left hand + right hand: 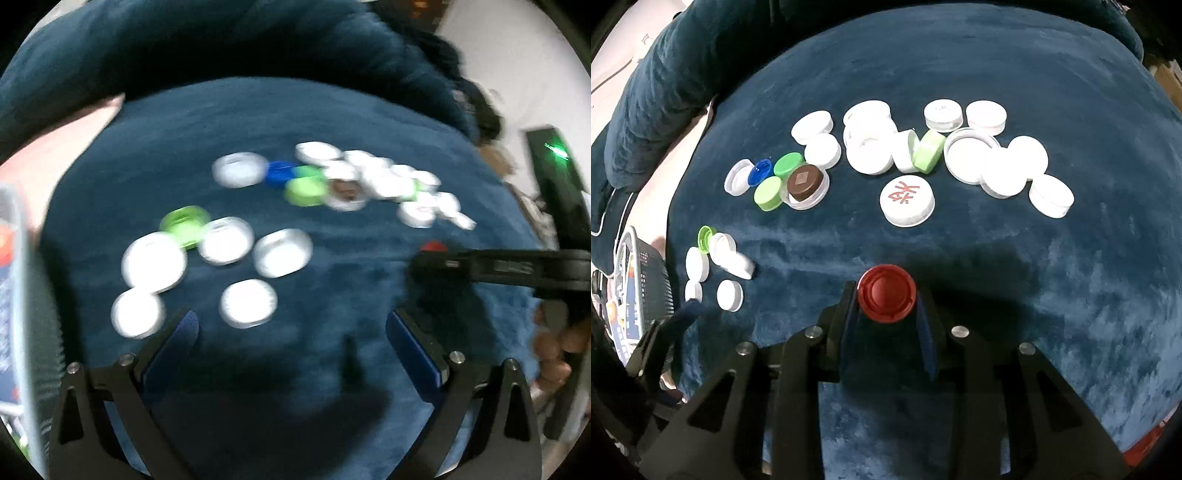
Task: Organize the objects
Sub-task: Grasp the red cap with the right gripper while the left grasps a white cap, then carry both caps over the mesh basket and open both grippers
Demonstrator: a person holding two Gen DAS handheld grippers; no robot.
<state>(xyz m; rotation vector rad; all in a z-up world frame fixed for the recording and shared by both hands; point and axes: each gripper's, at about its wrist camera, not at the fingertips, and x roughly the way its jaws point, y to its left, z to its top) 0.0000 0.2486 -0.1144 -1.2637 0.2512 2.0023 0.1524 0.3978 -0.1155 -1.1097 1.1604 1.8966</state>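
Observation:
Many bottle caps lie on a dark blue plush cushion. My right gripper is shut on a red cap and holds it low over the cushion; it also shows in the left wrist view. Ahead of it lie a white cap with red characters, a brown cap in a clear lid, green caps and a blue cap. My left gripper is open and empty, just behind a small group of white caps and one green cap.
A white mesh basket with packets stands at the cushion's left edge. A pink surface lies to the left. Dark blue pillows rise behind. A dark device with a green light stands at the right.

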